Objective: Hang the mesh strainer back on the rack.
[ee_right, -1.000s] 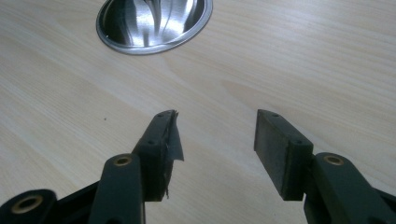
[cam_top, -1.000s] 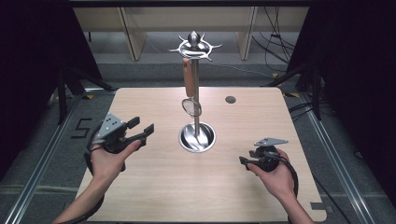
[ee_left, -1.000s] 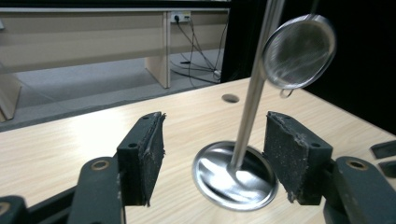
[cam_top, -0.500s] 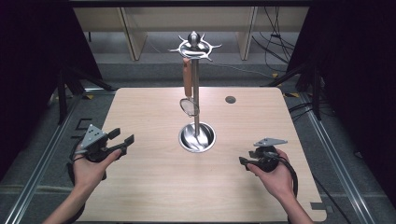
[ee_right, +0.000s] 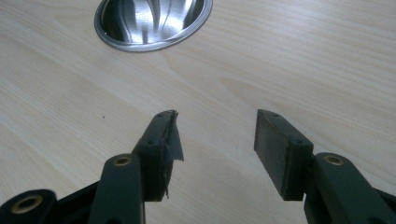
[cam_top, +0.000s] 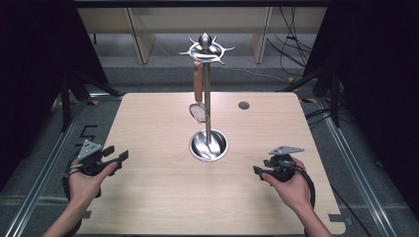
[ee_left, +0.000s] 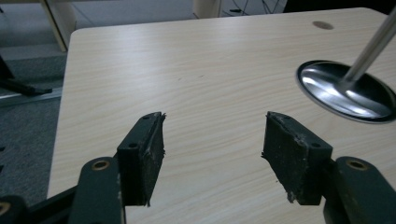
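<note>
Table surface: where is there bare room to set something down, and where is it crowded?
Bare wood runs along the near edge of the table between the left gripper and right gripper, both open and holding nothing. The far corners are bare too. The middle is crowded: the stand's steel base, pole, and a hanging utensil.

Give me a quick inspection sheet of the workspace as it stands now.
Surface: light wooden table, a round grommet hole toward the far edge.
Job's things: steel utensil stand on its round base; a wooden-handled strainer hangs from its top hooks.
Clutter: nothing seen.
Grippers: left hand-held gripper open, holding nothing, at the near left edge; right hand-held gripper open, holding nothing, near right.
Cables: one trails from each gripper; more lie on the floor far right.
Surroundings: black curtains either side, shelving legs behind.
</note>
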Available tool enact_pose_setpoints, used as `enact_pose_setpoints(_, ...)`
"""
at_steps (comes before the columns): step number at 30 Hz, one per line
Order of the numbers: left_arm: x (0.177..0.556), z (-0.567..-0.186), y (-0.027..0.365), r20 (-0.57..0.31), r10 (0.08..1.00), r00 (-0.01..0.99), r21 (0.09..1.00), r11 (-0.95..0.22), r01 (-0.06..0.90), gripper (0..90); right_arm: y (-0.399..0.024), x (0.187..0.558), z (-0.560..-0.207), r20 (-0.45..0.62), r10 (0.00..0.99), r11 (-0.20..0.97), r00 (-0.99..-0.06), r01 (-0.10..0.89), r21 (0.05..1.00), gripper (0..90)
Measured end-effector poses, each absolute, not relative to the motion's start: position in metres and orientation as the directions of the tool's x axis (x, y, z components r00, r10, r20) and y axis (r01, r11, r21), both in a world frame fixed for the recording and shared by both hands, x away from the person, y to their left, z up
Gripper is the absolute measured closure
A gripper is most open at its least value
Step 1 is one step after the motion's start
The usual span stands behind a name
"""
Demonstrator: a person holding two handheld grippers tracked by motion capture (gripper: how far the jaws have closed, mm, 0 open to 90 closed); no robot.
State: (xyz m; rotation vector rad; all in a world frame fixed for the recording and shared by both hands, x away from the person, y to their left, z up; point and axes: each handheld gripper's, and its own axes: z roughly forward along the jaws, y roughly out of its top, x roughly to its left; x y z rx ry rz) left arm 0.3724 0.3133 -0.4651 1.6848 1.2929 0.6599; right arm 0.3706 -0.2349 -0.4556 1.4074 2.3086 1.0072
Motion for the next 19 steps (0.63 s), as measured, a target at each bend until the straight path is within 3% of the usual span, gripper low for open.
enact_pose_setpoints(7, 0.374, -0.478, 0.317, -0.076, 0.945, 0.317, 0.843, -0.108, 0.526, 37.8, -0.234, 0.371, -0.455, 0.115, 0.855, 0.311, -0.506, 0.676, 0.668, 49.4)
enact_pose_setpoints(19, 0.371, -0.480, 0.312, -0.078, 0.936, 0.343, 0.839, -0.124, 0.530, 37.5, -0.232, 0.369, -0.456, 0.109, 0.856, 0.315, -0.505, 0.678, 0.665, 49.4)
